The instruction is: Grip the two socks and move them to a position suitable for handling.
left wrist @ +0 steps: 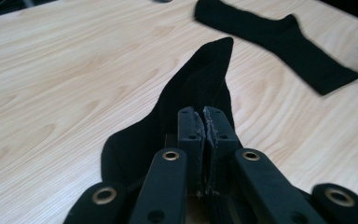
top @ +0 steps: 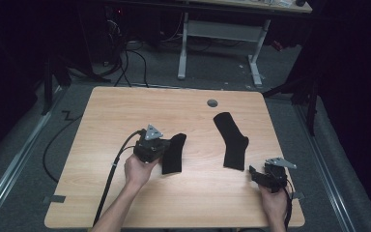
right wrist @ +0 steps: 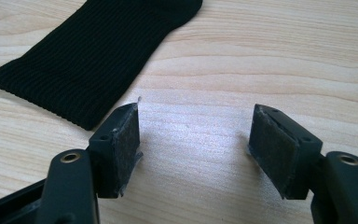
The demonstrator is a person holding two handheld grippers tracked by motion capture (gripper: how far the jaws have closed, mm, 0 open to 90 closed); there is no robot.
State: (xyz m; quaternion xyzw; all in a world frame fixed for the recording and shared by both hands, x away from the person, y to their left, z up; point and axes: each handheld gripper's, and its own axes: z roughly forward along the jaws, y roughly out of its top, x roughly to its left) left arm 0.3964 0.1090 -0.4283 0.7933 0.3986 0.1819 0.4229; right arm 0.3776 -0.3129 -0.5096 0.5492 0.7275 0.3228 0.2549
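No readable text, labels, brands or numbers anywhere on the table, socks or grippers.

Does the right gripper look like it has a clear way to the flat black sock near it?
Probably yes. The right gripper stands with its jaws open over bare table, and the flat sock lies just ahead of it with nothing between. The left gripper, shut on the other sock, is well off to the side.

Black left gripper (top: pixel 166 153), right gripper (top: pixel 252 172): grey three-cornered plates, brass rivets, black cables
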